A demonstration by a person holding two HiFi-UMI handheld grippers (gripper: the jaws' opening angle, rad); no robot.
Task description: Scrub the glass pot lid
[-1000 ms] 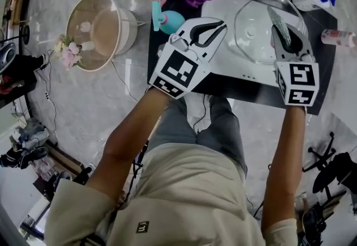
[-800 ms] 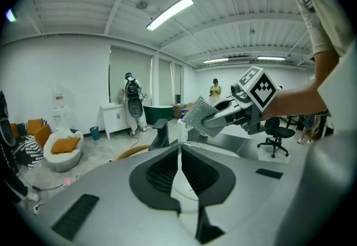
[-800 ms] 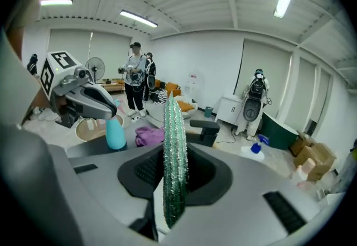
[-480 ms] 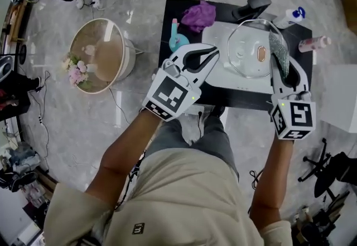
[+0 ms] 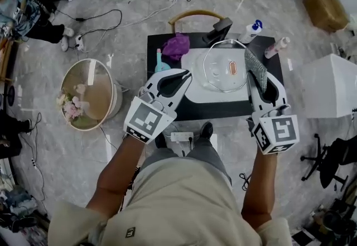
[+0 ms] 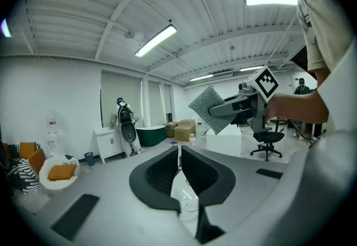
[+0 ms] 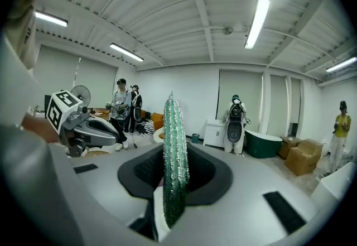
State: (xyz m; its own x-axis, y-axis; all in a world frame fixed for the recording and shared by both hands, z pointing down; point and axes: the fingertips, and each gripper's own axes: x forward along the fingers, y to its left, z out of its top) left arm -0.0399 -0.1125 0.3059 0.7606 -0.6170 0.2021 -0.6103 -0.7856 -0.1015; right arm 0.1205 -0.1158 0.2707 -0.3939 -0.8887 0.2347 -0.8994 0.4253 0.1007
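The glass pot lid lies on a white board on the black table; an orange patch shows through it. My left gripper hovers just left of the lid, jaws shut on nothing. My right gripper is at the lid's right rim, shut on a green-silver scouring pad. That pad stands edge-on between the right gripper's jaws. Both gripper views look level across the room, not at the table. Each gripper shows in the other's view: right one with pad, left one.
On the table's far side are a purple cloth, a teal bottle, a black handle-like object, a white bottle and a pink-capped one. A round glass-topped stand is left, a white box right. People stand in the room.
The head view has risen, so the table looks smaller and farther. Both grippers have lifted and tilted toward level. The right one still holds the pad; the lid stays on the board.
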